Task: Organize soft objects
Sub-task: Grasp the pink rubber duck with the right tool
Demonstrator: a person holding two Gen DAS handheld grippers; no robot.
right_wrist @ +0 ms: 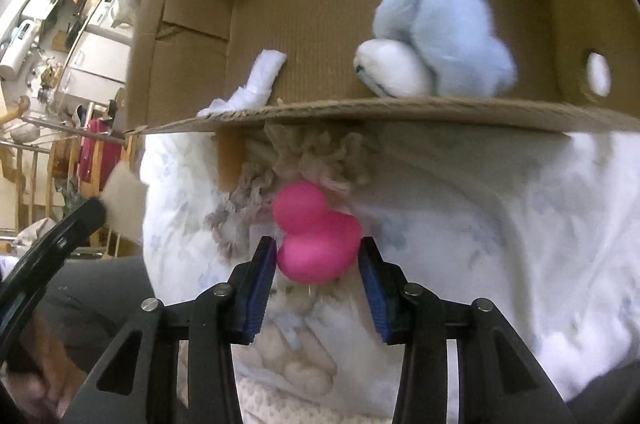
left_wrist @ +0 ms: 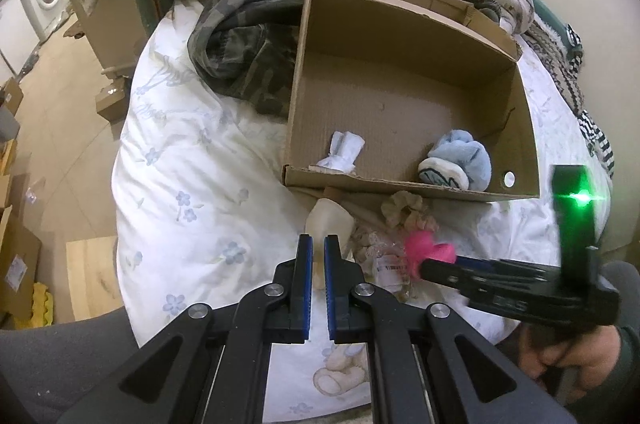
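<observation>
Pink duck [right_wrist: 316,236] blurred; beige scrunchie [right_wrist: 320,152] part-hidden under box rim [right_wrist: 400,110] (fuzzy)

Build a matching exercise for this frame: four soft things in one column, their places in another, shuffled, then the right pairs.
Things:
1. pink duck
2. blue plush
3. white cloth
4. beige scrunchie

Places:
A. inside the cardboard box, left side
B. on the bedsheet, just outside the box's near wall
C. between the right claw pads
D. inside the box, right side

Pairs: 1-C, 2-D, 3-A, 4-B
</observation>
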